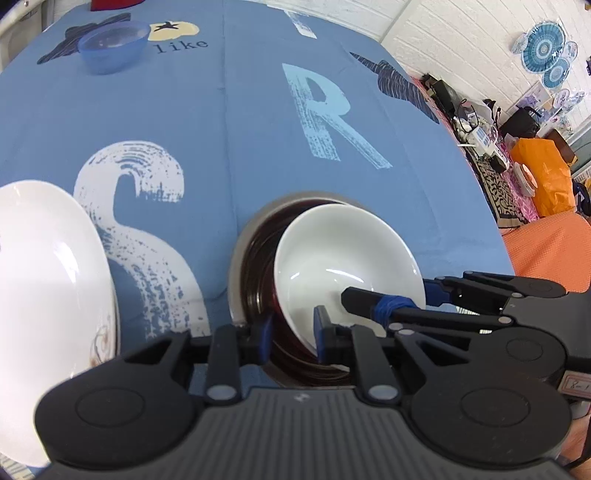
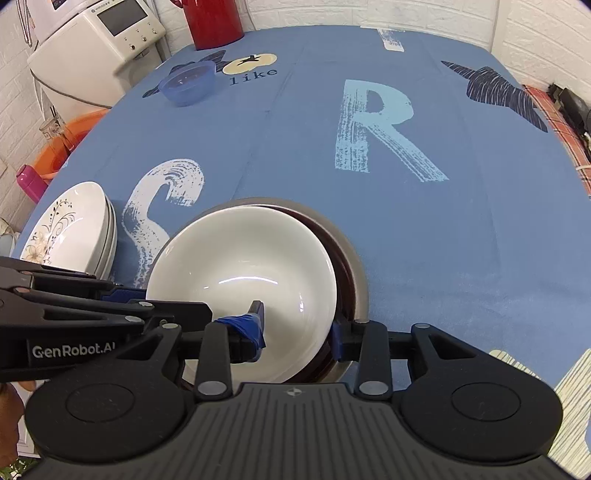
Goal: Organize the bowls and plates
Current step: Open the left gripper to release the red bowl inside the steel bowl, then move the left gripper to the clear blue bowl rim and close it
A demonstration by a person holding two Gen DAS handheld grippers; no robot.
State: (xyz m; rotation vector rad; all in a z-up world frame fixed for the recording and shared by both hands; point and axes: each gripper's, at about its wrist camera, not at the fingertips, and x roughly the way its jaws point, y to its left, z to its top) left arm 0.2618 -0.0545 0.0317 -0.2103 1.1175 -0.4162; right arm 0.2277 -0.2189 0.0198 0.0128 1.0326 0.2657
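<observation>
A white bowl point(image 2: 240, 258) lies tilted inside a dark red-brown bowl point(image 2: 345, 273), which sits in a grey metal bowl point(image 2: 360, 280) on the blue tablecloth point(image 2: 424, 251). My right gripper point(image 2: 297, 332) is shut on the white bowl's right rim, with its taped finger inside and the other pad outside. In the left wrist view my left gripper point(image 1: 293, 338) straddles the near-left rim of the white bowl point(image 1: 343, 251). A dark gap shows between its outer pad and the bowl, so it stands open. The right gripper point(image 1: 388, 291) reaches in from the right.
A stack of white flower-patterned plates point(image 2: 74, 229) rests at the table's left edge. A blue plastic bowl point(image 2: 188, 86) stands far back left, with a red container point(image 2: 214, 22) behind it. A white appliance point(image 2: 96, 33) and an orange basin point(image 2: 70, 136) are beyond the left edge.
</observation>
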